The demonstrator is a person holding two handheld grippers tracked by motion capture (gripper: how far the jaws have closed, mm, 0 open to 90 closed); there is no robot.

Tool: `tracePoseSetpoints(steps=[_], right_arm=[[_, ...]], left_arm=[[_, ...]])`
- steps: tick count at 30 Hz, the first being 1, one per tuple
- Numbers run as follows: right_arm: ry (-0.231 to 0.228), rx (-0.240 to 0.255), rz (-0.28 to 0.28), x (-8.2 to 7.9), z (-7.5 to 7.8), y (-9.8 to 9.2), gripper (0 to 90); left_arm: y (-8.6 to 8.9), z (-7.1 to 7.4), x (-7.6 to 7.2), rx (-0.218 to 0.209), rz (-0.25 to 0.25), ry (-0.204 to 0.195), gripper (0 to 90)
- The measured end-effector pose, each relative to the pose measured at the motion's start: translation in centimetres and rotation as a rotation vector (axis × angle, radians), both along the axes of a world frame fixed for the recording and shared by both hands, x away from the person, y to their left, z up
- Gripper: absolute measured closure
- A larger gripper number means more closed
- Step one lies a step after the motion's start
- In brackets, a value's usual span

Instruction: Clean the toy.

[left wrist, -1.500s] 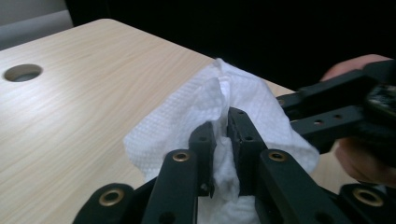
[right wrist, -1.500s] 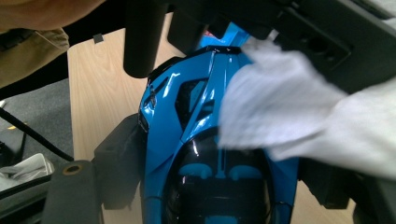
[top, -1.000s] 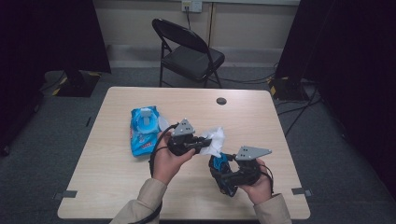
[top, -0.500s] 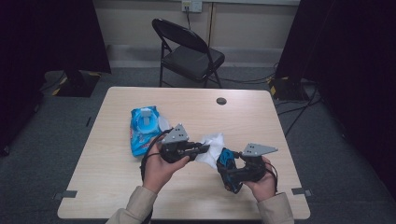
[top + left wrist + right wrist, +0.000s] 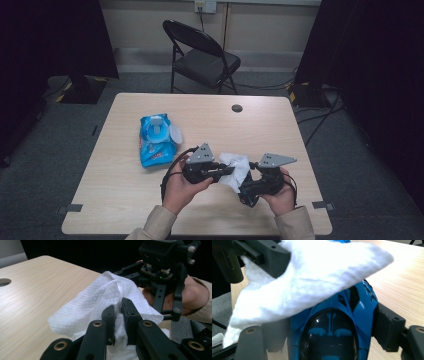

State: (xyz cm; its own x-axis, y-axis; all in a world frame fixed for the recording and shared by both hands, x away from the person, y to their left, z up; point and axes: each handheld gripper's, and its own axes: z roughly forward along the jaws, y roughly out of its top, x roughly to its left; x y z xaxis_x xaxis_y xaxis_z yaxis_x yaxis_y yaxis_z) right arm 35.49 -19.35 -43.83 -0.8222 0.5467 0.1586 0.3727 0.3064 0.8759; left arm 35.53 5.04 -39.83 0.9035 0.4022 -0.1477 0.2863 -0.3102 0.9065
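Left claw (image 5: pixel 119 312): jaws pinched tight on a fold of white wipe (image 5: pixel 100 302); in the high view this claw (image 5: pixel 227 170) points toward the right hand, with its grey three-cornered plate on top.

Right claw (image 5: pixel 329 332): jaws set wide and clamped on the flanks of a blue toy car (image 5: pixel 334 325), one pad against each side; dark glossy canopy faces the camera. In the high view this claw (image 5: pixel 248 191) sits low at the desk's near edge, the car (image 5: pixel 246 195) barely seen beneath it.

White wipe, high view (image 5: pixel 236 167): held between the two claws, draped over the car's front; in the right gripper view it lies across the car's nose, touching it.

Hands: left hand (image 5: pixel 182 182) and right hand (image 5: pixel 280 195), beige sleeves, entering from the near edge.

Desk (image 5: pixel 125 200): light wood, round grommet hole (image 5: pixel 237 108) near the far edge.

Blue wipe packet (image 5: pixel 156 140): flat on the desk, left of the claws, well apart, lid flipped open.

Folding chair (image 5: pixel 202 57): black, beyond the desk.
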Motion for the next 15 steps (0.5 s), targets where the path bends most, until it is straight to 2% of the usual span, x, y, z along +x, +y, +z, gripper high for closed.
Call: tracePoseSetpoints(steps=[15], right_arm=[[0.004, -0.006, 0.031, -0.3, -0.3, 0.8, 24.5]], left_arm=[[-0.1, 0.2, 1.3, 0.012, 0.028, 0.000, 82.4]])
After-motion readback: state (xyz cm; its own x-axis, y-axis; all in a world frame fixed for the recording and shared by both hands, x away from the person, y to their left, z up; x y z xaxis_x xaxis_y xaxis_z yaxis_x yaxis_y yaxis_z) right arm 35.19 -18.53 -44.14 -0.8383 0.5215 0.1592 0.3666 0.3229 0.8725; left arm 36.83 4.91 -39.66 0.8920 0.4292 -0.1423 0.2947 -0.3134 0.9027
